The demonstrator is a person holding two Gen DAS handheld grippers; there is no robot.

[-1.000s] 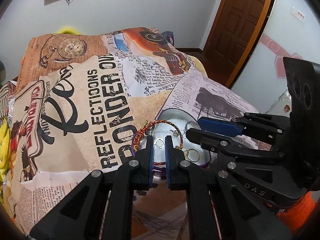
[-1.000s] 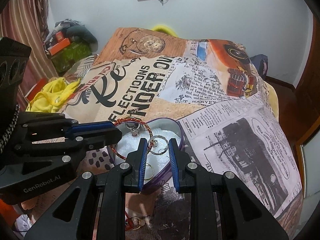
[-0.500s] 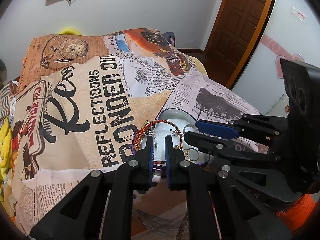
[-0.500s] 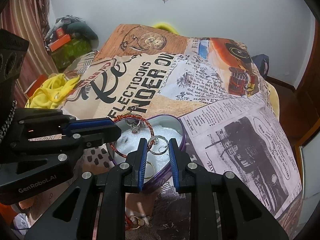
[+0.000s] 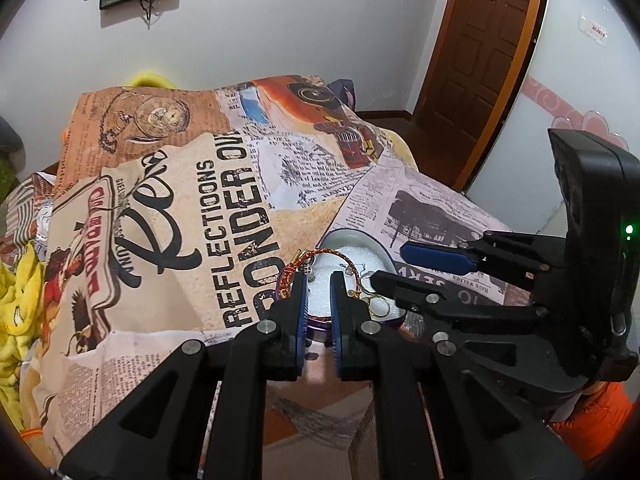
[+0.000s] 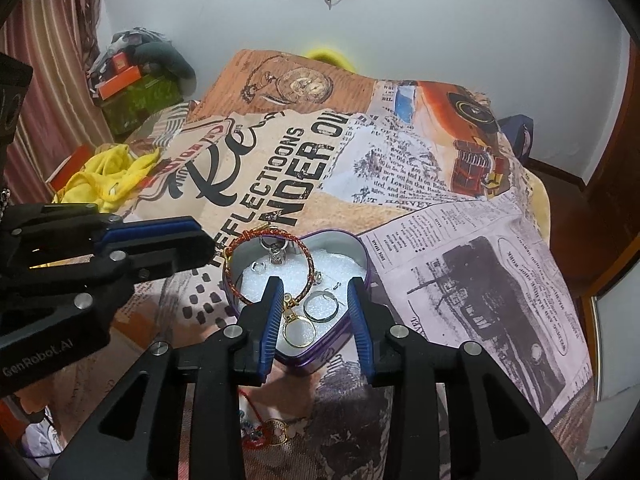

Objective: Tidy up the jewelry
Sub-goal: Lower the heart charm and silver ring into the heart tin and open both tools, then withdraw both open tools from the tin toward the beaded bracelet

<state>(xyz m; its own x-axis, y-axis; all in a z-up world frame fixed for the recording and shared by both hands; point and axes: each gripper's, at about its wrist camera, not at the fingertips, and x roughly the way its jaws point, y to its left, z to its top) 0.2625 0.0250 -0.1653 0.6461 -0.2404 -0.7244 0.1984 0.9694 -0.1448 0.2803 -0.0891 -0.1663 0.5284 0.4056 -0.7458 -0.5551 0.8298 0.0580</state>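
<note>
A purple heart-shaped tin [image 6: 352, 246] with white foam sits on the printed bedspread; it also shows in the left wrist view [image 5: 382, 254]. In it lie a red-gold braided bracelet [image 6: 308, 258], a silver ring [image 6: 321, 308], a gold hoop [image 6: 298, 330] and small silver pieces [image 6: 276, 256]. My right gripper [image 6: 316, 292] is open, just above the tin's near end, empty, with the silver ring lying between its fingers. My left gripper [image 5: 319, 284] is nearly shut with a narrow gap, empty, at the tin's near rim beside the bracelet [image 5: 298, 266].
More jewelry, a red cord and a gold pendant [image 6: 276, 430], lies on the bedspread below my right gripper. Yellow cloth [image 6: 104, 178] and boxes [image 6: 120, 76] are at the left. A wooden door [image 5: 484, 56] stands at the right.
My right gripper opened and let go of the silver ring, which now lies in the tin. The left gripper stayed at the tin's rim.
</note>
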